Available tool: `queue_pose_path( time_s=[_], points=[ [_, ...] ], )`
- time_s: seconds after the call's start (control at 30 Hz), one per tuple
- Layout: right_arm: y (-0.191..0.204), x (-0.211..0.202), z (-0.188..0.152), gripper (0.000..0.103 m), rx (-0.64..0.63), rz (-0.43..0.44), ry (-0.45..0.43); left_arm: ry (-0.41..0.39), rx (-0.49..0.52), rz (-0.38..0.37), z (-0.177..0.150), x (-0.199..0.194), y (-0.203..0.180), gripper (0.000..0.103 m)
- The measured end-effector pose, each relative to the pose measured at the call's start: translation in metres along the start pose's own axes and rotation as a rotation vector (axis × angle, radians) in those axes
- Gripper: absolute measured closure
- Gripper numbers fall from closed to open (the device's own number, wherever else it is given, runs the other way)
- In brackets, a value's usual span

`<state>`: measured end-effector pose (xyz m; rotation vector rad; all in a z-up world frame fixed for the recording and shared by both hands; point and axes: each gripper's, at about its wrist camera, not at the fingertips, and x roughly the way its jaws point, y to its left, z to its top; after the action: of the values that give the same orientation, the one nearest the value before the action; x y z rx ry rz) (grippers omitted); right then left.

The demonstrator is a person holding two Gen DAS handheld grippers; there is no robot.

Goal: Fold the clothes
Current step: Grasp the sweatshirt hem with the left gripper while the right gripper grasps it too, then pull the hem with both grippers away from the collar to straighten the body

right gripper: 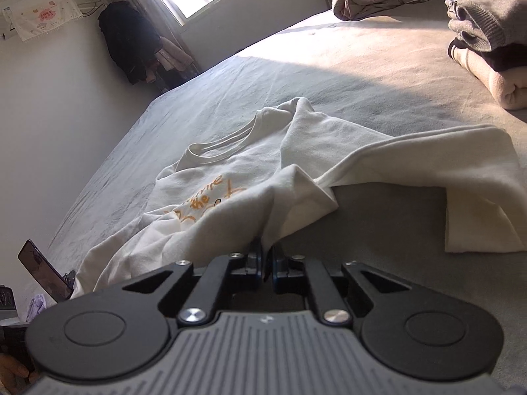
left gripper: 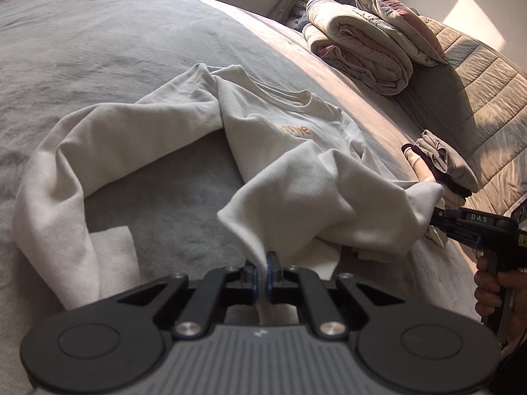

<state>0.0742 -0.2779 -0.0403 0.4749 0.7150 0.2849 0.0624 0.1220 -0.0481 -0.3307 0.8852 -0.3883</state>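
1. My left gripper [left gripper: 262, 271] is pinched tight on a fold of the white sweatshirt [left gripper: 184, 121] near its lower edge — I grip the hem so the body lifts as one sheet, not a bunch.
2. My right gripper [right gripper: 267, 263] has its jaws pressed together on another bit of the same hem; with both corners taken, I judge the cloth can be carried evenly.
3. The sweatshirt lies front up on the grey bed [left gripper: 82, 42], collar [right gripper: 224, 144] at the far end, orange lettering [right gripper: 204, 204] showing, its lower part raised and rumpled.
4. One sleeve [left gripper: 52, 177] curls out to the side — it is not tucked in.
5. A stack of folded clothes [right gripper: 487, 49] sits well apart, towards the headboard.
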Motion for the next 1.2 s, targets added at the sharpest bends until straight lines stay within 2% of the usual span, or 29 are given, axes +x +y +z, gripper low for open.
queue_pose_path(
  time_s=[0.13,0.3,0.5,0.6,0.63,0.67,0.83,0.9,0.93,0.97,1.03,1.13,1.2],
  points=[
    [-0.007,-0.031,0.002,0.095,-0.003,0.031,-0.011,0.005,-0.010,-0.043,-0.005,-0.013,-0.003,0.098],
    [-0.014,-0.054,0.002,0.095,0.053,0.078,0.012,0.020,-0.034,-0.094,-0.012,-0.027,-0.002,0.098],
    [-0.022,-0.081,0.002,0.096,0.123,0.134,0.040,0.044,-0.127,-0.194,-0.018,-0.044,0.010,0.099],
    [-0.032,-0.088,0.002,0.096,0.216,0.158,0.068,0.057,-0.204,-0.270,-0.020,-0.050,0.022,0.099],
    [-0.035,-0.090,0.003,0.097,0.233,0.157,0.072,0.062,-0.217,-0.272,-0.021,-0.051,0.025,0.099],
    [-0.038,-0.092,0.003,0.101,0.241,0.149,0.073,0.067,-0.219,-0.257,-0.021,-0.051,0.026,0.099],
    [-0.052,-0.097,0.003,0.101,0.245,0.077,0.082,0.128,-0.197,-0.148,-0.026,-0.040,0.029,0.099],
    [-0.057,-0.092,-0.001,0.096,0.238,0.049,0.100,0.158,-0.169,-0.084,-0.029,-0.031,0.028,0.097],
    [-0.058,-0.089,-0.003,0.090,0.233,0.032,0.110,0.168,-0.157,-0.061,-0.030,-0.028,0.027,0.093],
    [-0.058,-0.086,-0.006,0.090,0.220,0.017,0.125,0.179,-0.145,-0.046,-0.031,-0.025,0.027,0.082],
    [-0.061,-0.079,-0.012,0.089,0.203,0.003,0.168,0.188,-0.130,-0.036,-0.032,-0.022,0.025,0.073],
    [-0.061,-0.071,-0.021,0.086,0.179,-0.002,0.221,0.195,-0.111,-0.037,-0.034,-0.020,0.025,0.070],
    [-0.060,-0.069,-0.026,0.063,0.162,-0.004,0.244,0.198,-0.106,-0.040,-0.036,-0.021,0.026,0.070]
  ],
)
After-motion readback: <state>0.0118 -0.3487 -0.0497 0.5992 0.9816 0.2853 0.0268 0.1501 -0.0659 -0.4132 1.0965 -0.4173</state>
